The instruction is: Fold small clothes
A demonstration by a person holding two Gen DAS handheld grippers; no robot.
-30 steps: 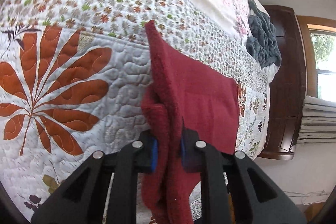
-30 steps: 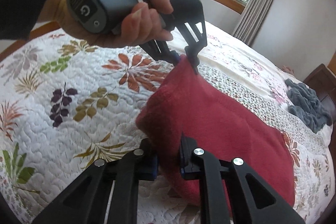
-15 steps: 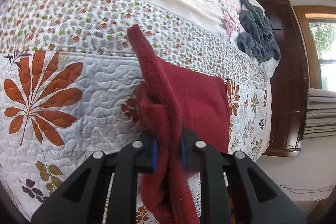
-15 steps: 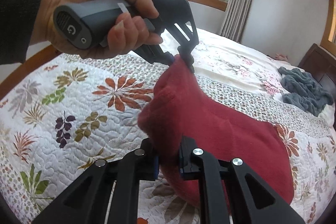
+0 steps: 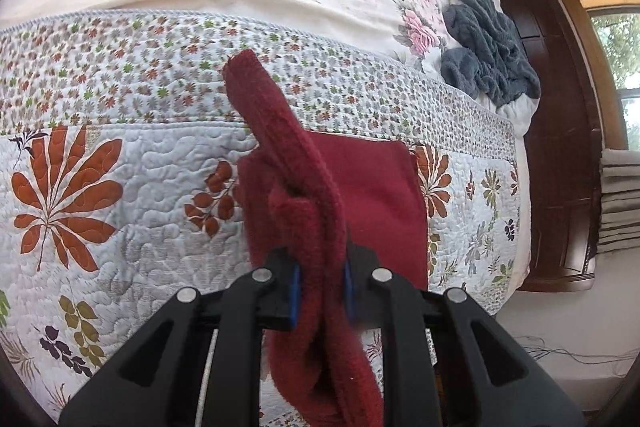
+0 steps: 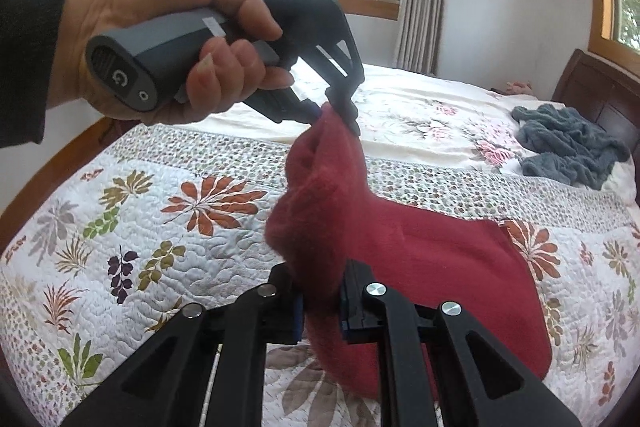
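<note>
Red fleece garment [image 6: 404,259] is pinched at one raised edge by left gripper [image 6: 334,115] and right gripper [image 6: 320,301], its far end resting on quilt [image 6: 132,227], apparently for folding over.

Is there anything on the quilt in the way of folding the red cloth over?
Nothing visible. Both grippers, left and right, already pinch the red cloth. The quilt around it shows only its printed leaves. The grey blanket lies far off near the headboard.
</note>
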